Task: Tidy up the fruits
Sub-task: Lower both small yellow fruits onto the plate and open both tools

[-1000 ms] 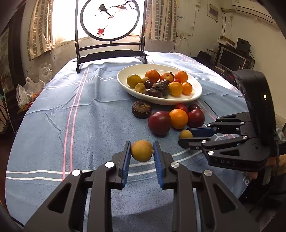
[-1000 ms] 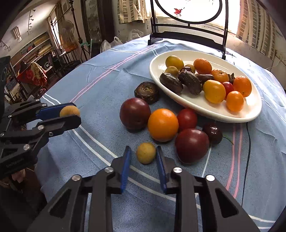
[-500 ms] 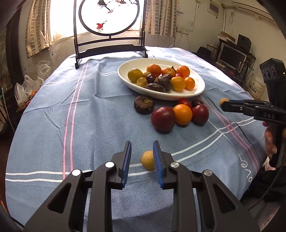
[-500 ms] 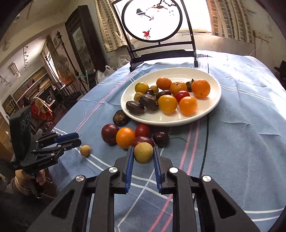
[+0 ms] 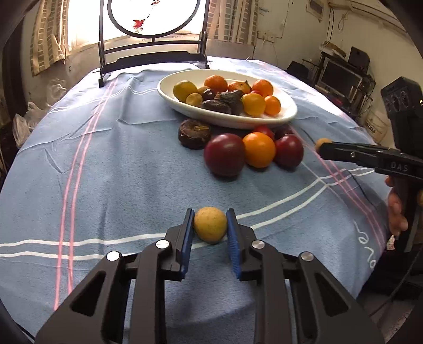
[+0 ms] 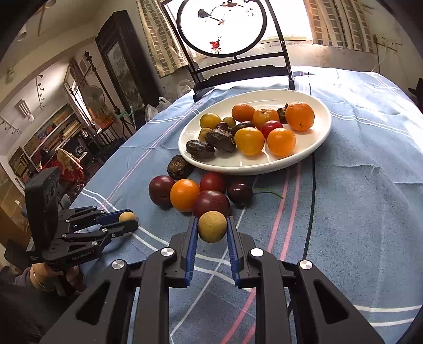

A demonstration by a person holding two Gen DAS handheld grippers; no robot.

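We hold a small yellow fruit (image 5: 210,224) in the left gripper (image 5: 210,230), jaws clamped on it, low over the bench (image 5: 119,164). The right gripper (image 6: 212,230) pinches another yellow fruit (image 6: 212,226). Only its view shows a cherry (image 6: 239,192), maybe stemmed, near the white plate (image 6: 321,132).

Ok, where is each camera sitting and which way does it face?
Left wrist: on the left gripper, shut on a yellow fruit, looking down across the tablecloth toward the plate; the right gripper and a hand show at right.
Right wrist: on the right gripper, shut on a second yellow fruit, facing the plate; the left gripper shows at left.
Shared: plate, loose fruit, round screen.
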